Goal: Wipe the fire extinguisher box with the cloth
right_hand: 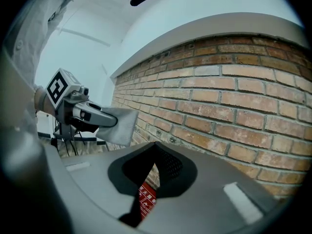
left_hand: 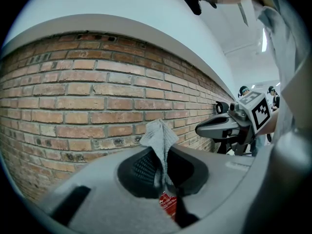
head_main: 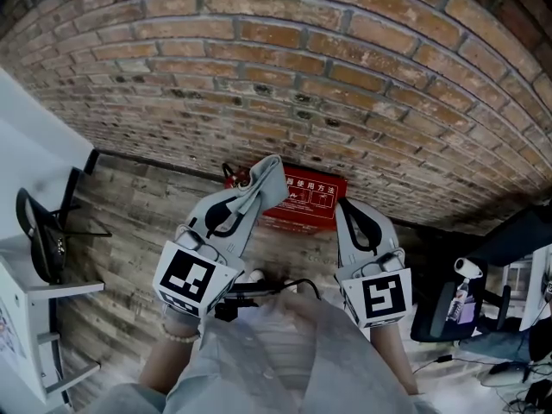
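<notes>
Holding the cloth (left_hand: 158, 135) is the work of the left hand-held gripper (left_hand: 161, 174), whose jaws are pressed together on the lower part of the grey fabric, so that the free end stands out beyond the tips. The right hand-held gripper (head_main: 345, 207) carries nothing; in its own view the jaws meet at the tips and only a small gap is left behind them. Both are held side by side above the fire extinguisher box (head_main: 306, 198), the red box which stands on the wooden floor (head_main: 147, 205), against the foot of the brick wall (head_main: 345, 84). In the head view the cloth overlaps the upper left corner of the box, but in each gripper view the red surface appears only low down through the gap of the jaws, so the cloth seems to be not yet on it. The step in hand is probably the approach, with the wiping itself not begun. The next move calls for lowering the left hand-held gripper until the free end of the cloth lies flat on the top or the front of the box, and then drawing it across with light pressure. The grip should remain firm, because the fabric could slip out when it drags.
</notes>
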`<action>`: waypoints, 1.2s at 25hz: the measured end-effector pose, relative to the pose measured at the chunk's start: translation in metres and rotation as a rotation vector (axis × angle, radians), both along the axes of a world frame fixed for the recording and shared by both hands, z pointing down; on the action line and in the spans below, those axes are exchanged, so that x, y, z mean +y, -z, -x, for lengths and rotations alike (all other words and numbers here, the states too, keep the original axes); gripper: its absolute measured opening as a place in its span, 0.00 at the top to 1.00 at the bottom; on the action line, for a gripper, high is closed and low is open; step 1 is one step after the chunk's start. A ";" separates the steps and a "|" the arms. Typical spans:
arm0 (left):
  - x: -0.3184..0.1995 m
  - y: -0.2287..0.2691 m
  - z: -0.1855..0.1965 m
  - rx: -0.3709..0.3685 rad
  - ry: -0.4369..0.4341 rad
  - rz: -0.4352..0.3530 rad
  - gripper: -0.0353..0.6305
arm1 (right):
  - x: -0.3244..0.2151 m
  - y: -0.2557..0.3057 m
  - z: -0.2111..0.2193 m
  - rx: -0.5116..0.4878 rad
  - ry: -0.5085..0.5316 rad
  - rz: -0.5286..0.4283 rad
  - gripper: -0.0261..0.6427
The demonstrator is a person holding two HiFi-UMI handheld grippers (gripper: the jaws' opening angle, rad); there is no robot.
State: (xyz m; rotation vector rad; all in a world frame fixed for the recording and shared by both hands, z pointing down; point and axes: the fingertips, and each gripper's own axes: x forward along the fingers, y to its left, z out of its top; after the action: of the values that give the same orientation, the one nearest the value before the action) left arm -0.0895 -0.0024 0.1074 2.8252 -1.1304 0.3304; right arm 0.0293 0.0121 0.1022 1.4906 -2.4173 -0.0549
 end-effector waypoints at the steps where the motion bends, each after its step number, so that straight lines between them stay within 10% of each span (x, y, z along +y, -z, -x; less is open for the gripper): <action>1: 0.000 0.000 0.000 -0.001 -0.001 0.000 0.93 | 0.000 0.000 0.000 0.000 0.000 0.000 0.95; 30: 0.005 -0.004 0.000 -0.003 -0.005 0.014 0.93 | 0.007 -0.008 0.003 0.027 -0.002 0.027 0.95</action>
State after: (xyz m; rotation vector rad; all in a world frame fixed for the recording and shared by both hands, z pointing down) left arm -0.0892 0.0030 0.1116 2.8171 -1.1180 0.3420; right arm 0.0262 0.0192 0.1100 1.4713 -2.3852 -0.0414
